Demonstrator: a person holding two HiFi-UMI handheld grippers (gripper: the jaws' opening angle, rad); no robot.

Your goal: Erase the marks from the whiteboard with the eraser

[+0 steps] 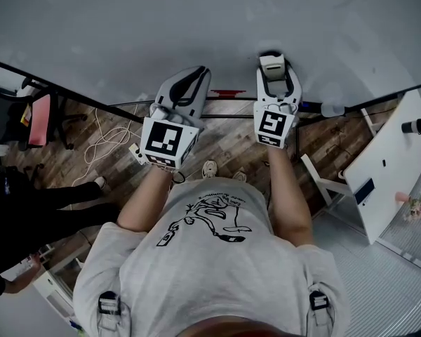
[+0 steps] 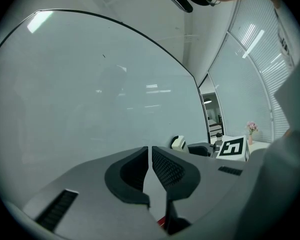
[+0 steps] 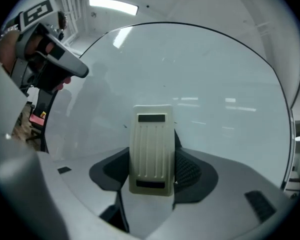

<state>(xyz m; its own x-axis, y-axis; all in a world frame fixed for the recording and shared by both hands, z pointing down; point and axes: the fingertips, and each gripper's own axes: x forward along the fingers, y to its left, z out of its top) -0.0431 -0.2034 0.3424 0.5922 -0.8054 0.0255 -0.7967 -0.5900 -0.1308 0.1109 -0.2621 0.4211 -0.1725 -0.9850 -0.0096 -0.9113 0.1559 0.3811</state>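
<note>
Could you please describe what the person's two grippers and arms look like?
The left gripper and right gripper are light grey shells with dark, grid-textured jaw pads. Each carries a white cube with black square markers. The person wears a grey short-sleeved T-shirt with a black drawing and buckled shoulder straps.

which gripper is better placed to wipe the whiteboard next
Right. The right gripper is shut on the eraser, facing the whiteboard. The left gripper has its jaws together on nothing, so it cannot wipe.
</note>
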